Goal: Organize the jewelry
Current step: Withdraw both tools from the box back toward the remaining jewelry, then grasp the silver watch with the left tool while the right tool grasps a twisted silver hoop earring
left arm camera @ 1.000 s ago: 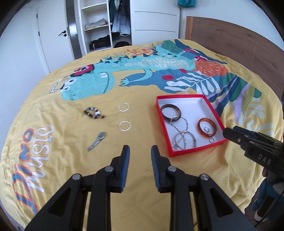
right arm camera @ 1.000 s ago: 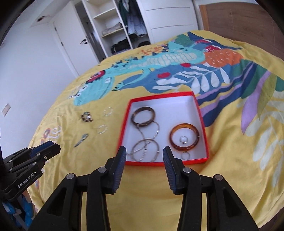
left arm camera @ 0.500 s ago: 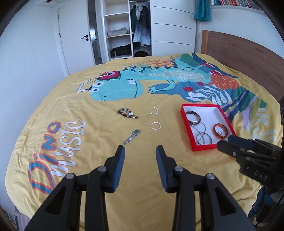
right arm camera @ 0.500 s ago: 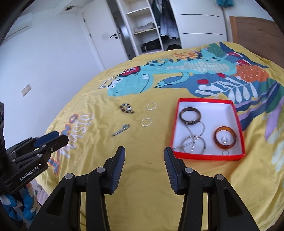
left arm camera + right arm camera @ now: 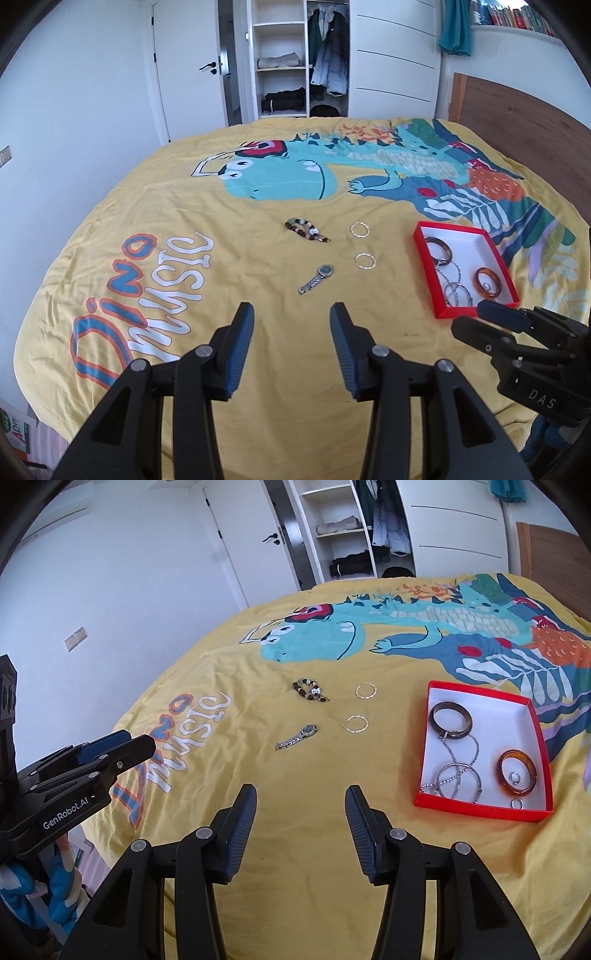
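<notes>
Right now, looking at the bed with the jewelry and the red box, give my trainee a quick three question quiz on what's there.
1. Multiple choice: the wristwatch lies
A. inside the red box
B. on the yellow bedspread, outside the box
C. between the left gripper fingers

2. True or false: the two thin gold hoops are already in the box.

3. Fill in: the amber bangle in the box has a small ____ lying inside its circle.

Key
1. B
2. False; both hoops lie on the bedspread, beside the beaded bracelet.
3. ring
</notes>
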`<state>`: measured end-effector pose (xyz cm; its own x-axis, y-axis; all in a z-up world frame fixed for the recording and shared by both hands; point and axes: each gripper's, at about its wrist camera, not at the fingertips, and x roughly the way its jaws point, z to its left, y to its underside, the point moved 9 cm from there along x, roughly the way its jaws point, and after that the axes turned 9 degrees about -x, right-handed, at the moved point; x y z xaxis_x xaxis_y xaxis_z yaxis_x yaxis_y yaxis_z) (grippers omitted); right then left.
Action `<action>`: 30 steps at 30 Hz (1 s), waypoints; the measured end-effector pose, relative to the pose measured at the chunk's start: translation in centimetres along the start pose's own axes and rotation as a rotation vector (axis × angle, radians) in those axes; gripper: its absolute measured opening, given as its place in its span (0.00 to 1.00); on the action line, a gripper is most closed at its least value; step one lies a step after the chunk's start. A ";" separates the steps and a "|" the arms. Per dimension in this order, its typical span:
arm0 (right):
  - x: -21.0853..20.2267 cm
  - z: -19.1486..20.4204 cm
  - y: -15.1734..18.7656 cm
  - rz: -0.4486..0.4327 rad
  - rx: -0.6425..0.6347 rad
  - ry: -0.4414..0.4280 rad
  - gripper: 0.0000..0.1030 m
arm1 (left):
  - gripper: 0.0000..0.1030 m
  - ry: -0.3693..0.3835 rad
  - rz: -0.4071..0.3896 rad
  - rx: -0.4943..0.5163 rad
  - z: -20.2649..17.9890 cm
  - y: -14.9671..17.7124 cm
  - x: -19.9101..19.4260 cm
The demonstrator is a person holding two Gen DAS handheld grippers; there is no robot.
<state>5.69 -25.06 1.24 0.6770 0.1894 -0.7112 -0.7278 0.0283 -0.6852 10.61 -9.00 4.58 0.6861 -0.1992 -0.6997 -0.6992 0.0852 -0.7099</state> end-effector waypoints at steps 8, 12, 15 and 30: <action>2.4 0.4 0.2 0.032 0.000 -0.027 0.48 | 0.40 -0.031 0.036 -0.018 1.5 0.5 2.3; 3.2 0.2 0.5 0.046 0.008 -0.033 0.48 | 0.40 -0.032 0.049 -0.023 1.7 0.7 3.3; 3.8 0.0 0.8 0.054 0.013 -0.031 0.48 | 0.40 -0.035 0.049 -0.020 1.8 0.8 3.6; 6.6 -0.5 2.5 0.106 0.032 -0.034 0.52 | 0.40 -0.026 0.186 -0.061 5.6 4.2 8.0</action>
<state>8.42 -24.20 -5.27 0.5920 0.2261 -0.7736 -0.7988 0.0370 -0.6005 14.25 -4.71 -4.45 0.5482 -0.1606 -0.8208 -0.8249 0.0585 -0.5623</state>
